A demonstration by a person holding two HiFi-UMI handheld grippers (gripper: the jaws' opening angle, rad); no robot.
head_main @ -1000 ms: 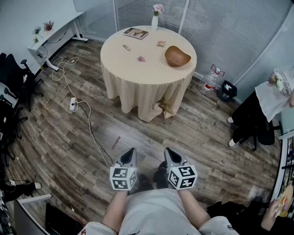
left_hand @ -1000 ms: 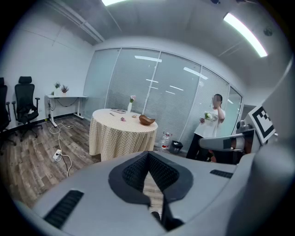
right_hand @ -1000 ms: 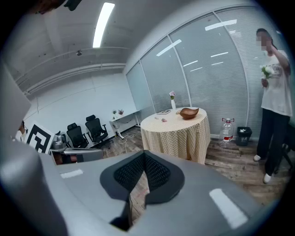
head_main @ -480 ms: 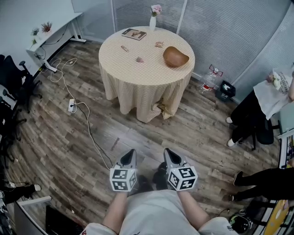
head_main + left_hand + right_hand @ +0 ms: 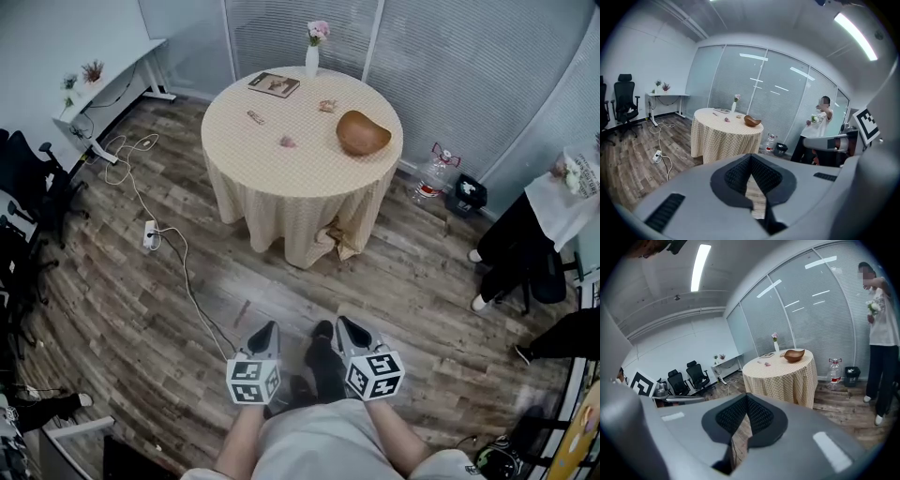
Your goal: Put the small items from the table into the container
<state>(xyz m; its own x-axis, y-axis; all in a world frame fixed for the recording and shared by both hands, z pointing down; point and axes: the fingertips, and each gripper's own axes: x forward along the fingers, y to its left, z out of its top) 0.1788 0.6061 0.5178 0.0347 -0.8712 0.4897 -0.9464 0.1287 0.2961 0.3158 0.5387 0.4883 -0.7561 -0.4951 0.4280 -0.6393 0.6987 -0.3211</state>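
Small items (image 5: 288, 142) for this task all lie well ahead of you, on the round table (image 5: 300, 187) that also carries the wooden bowl (image 5: 363, 133), so nothing is within reach yet. Closest to you, the left gripper (image 5: 265, 328) and the right gripper (image 5: 349, 323) hang side by side over the plank floor. Both have their jaws pressed together with nothing between them, and both point toward the bowl. You'll need to open the jaws before any pick. A power strip (image 5: 150, 234) and its cable lie on the floor far to the left of the bowl, off your straight line. On the cloth, a pink piece (image 5: 288, 142) sits left of the bowl and nearest to you. A slim piece (image 5: 255, 117) lies further left of the bowl, and a shell-like piece (image 5: 327, 106) lies just beyond the bowl's left rim. All three fall on the left gripper's side of the bowl, so I judge that hand better placed for picking, with a drop to its right. Behind the bowl stand a magazine (image 5: 275, 84) and a flower vase (image 5: 312, 58).
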